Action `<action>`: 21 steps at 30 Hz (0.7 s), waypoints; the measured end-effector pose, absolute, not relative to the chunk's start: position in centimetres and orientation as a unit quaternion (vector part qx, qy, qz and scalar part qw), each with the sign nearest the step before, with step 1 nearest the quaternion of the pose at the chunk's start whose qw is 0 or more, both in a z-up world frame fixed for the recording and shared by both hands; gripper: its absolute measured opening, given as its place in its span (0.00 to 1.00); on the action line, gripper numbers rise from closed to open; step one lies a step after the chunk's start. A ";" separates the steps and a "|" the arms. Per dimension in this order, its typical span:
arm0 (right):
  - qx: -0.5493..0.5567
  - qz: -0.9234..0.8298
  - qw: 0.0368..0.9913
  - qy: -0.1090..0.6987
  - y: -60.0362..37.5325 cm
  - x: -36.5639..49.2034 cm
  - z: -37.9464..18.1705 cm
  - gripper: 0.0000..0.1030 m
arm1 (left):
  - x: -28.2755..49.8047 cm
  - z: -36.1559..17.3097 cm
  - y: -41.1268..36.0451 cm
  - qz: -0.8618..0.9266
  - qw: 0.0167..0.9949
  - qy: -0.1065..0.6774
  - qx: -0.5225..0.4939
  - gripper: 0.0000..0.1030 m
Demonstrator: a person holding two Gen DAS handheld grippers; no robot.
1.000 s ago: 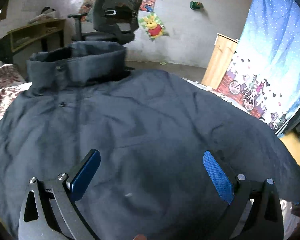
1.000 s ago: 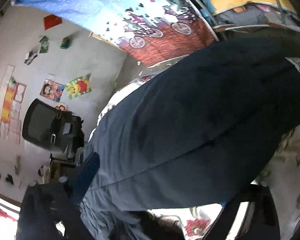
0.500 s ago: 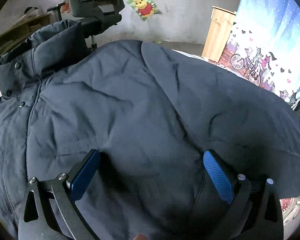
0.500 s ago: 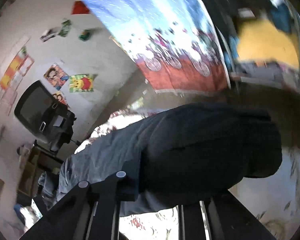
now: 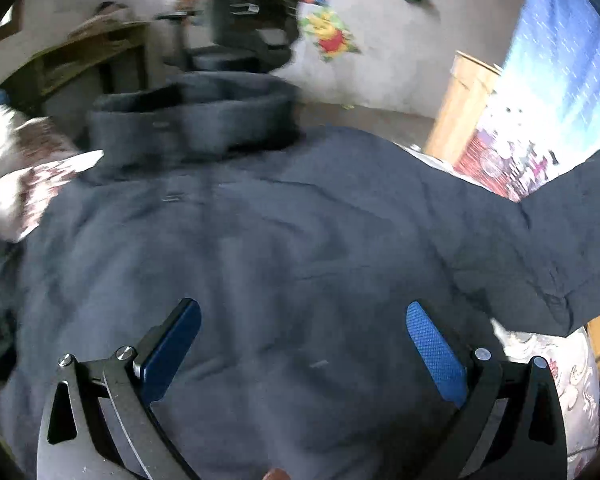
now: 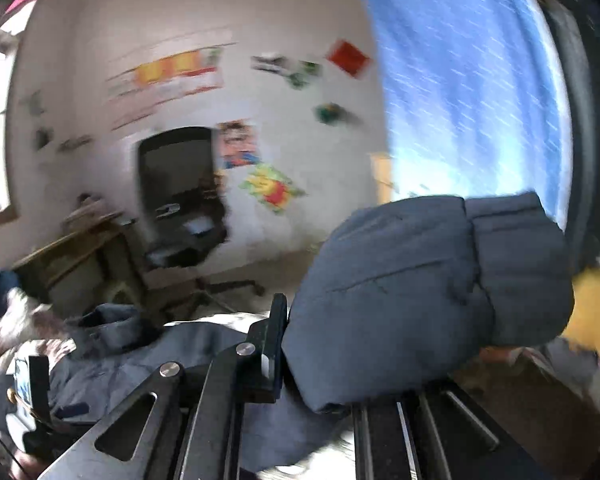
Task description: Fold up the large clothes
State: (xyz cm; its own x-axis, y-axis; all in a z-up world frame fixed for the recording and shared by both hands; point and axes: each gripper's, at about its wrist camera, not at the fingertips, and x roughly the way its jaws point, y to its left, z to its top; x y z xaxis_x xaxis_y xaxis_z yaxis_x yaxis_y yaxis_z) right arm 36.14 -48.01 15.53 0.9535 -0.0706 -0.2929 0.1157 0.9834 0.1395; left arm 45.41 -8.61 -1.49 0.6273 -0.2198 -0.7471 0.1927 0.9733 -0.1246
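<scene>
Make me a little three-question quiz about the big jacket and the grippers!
1. True or false: the left gripper is open over the jacket.
2. Which part of the jacket does the right gripper hold? A) the collar B) the sleeve C) nothing
3. Fill in: the jacket's collar stands ____, not flat.

Key:
1. True; its blue pads stand wide apart.
2. B; the sleeve is clamped and lifted off the bed.
3. Up.
</scene>
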 end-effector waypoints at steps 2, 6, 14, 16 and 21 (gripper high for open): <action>0.057 -0.002 0.989 0.139 -44.3 37.1 15.8 0.11 | 44.4 -0.8 -5.8 -0.098 0.903 0.418 -0.026 0.98; 0.023 0.075 0.986 0.147 -37.9 38.9 15.1 0.11 | 42.4 0.4 -0.2 -0.057 0.904 0.422 -0.044 0.98; -0.072 0.188 0.953 0.225 -27.1 42.3 10.4 0.11 | 38.2 2.4 8.4 -0.019 0.911 0.398 -0.106 0.98; -0.093 0.206 0.943 0.245 -25.2 42.7 8.7 0.11 | 37.4 2.2 9.6 -0.016 0.910 0.399 -0.114 0.98; -0.157 0.233 0.912 0.298 -21.4 43.6 3.0 0.11 | 36.5 0.9 11.2 -0.045 0.896 0.413 -0.156 0.98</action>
State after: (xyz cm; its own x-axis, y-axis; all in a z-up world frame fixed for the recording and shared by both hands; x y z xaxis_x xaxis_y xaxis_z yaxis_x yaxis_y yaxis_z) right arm 43.60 -21.36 3.01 0.7135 0.3319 -0.6171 -0.5195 0.8415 -0.1481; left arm 36.52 11.23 0.91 0.6553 -0.2099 -0.7256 -0.0482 0.9471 -0.3174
